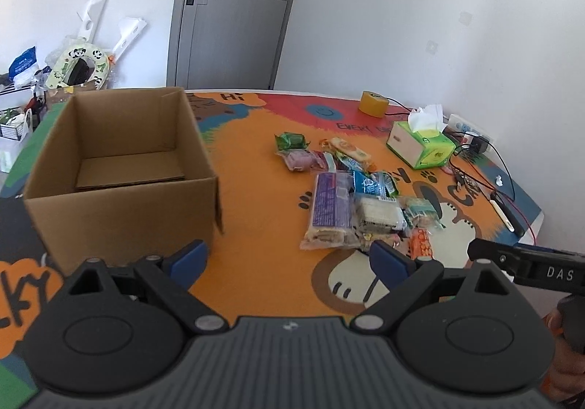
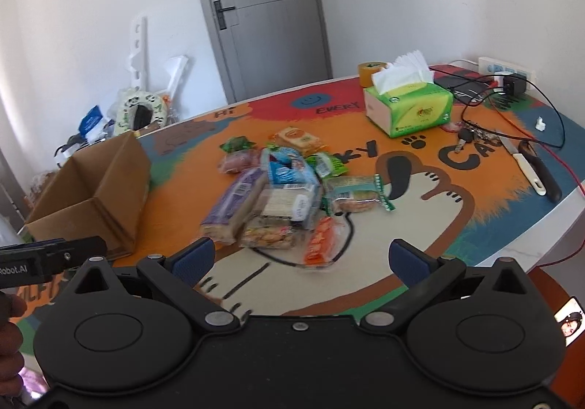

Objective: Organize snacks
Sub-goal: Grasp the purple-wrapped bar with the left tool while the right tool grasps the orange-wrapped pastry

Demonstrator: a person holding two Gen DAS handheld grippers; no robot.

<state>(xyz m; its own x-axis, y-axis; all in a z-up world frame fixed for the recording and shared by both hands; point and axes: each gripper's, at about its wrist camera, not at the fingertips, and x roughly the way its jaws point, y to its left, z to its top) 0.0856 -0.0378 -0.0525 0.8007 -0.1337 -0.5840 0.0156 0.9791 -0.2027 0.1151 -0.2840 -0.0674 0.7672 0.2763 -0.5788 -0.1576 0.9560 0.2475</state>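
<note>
While both jaws hang short of the pile: nothing gripped, each pair spread wide and empty.
Left gripper [image 1: 289, 259]: over bare orange tabletop [image 1: 256, 189], between box and pile.
Right gripper [image 2: 300, 259]: nearer, just short of the pile's front edge.
Heap of wrapped snack packets [image 2: 281, 189]: ahead, mid-tabletop.
Purple plastic-wrapped biscuit pack [image 1: 329, 208]: long axis running away from the left jaws.
Open brown cardboard box [image 1: 124, 167]: empty, left of pile.
Left view only: box floor.
Right view only: white-handled knife [image 2: 526, 167] lying well right of the pile.

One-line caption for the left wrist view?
Open left gripper above the table, empty cardboard box left, snack pile right.
</note>
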